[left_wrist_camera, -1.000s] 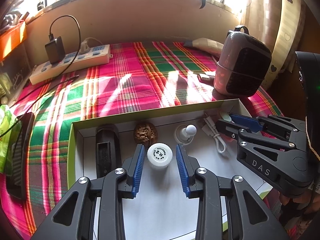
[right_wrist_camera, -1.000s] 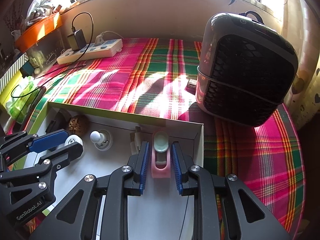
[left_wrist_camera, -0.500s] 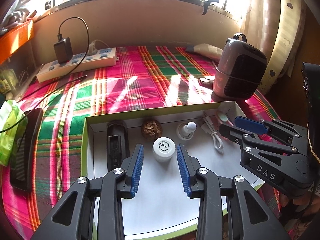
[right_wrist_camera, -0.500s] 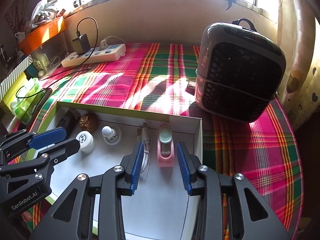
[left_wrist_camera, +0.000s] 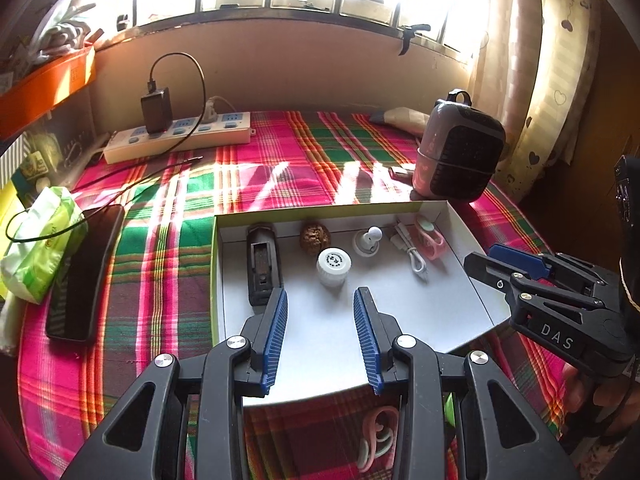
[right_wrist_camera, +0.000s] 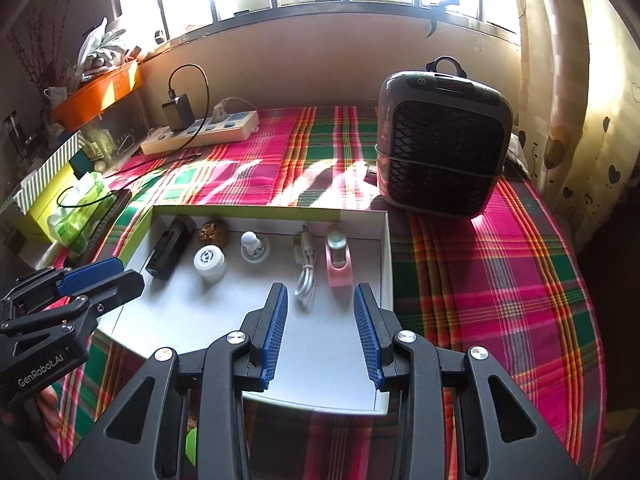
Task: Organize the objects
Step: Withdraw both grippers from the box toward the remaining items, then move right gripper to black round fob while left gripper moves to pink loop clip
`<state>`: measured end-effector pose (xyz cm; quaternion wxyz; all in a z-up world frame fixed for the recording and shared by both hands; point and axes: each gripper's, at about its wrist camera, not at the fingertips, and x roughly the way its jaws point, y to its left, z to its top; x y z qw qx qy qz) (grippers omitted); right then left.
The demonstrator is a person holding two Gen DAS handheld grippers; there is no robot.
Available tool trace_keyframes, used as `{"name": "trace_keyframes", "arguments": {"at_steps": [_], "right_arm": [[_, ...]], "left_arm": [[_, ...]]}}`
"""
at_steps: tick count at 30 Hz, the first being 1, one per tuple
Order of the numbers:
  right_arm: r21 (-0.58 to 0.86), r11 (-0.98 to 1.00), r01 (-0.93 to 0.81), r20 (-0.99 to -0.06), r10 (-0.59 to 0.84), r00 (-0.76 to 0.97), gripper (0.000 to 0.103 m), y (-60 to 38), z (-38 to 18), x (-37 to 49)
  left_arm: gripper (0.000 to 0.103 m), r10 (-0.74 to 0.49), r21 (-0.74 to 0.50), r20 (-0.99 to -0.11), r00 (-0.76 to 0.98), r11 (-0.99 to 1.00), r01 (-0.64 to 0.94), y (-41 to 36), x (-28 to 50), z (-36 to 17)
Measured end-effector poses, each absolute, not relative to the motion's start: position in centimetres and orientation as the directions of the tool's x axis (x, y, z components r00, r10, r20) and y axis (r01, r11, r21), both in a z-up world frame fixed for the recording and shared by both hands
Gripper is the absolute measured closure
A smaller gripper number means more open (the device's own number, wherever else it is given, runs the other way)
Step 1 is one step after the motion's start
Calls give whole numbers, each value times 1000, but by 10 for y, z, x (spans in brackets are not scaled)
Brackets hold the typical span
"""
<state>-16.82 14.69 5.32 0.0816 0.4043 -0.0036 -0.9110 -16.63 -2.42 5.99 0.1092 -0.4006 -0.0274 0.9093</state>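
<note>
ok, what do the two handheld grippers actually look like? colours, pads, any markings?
Both match: black plastic linkage frames with silver pivot bolts and blue ribbed pads. The left gripper reads "GenRobot.AI" on its side in the right wrist view; the right gripper reads "DAS" in the left wrist view. No sleeves are visible.

Two black plastic grippers: left gripper and right gripper, each with blue ribbed pads, silver screws, white lettering.
</note>
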Motion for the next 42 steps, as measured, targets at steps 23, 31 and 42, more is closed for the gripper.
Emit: {"name": "trace_keyframes", "arguments": {"at_steps": [23,31,42], "right_arm": [[174,-958,227,-708,-282,-647,59,103,31,-55],[142,-959,246,-719,-270,-640,53,78,20,-58],[68,-965,253,-758,-214,-616,53,65,9,-67]], "left_arm": [[71,266,-202,-713,-648,-964,-173,-60,-63,36],[70,265,-222,-720,-642,-964,-149,-71,-58,31],[70,276,-233,-729,-626,-960,-152,-71,-65,29]]}}
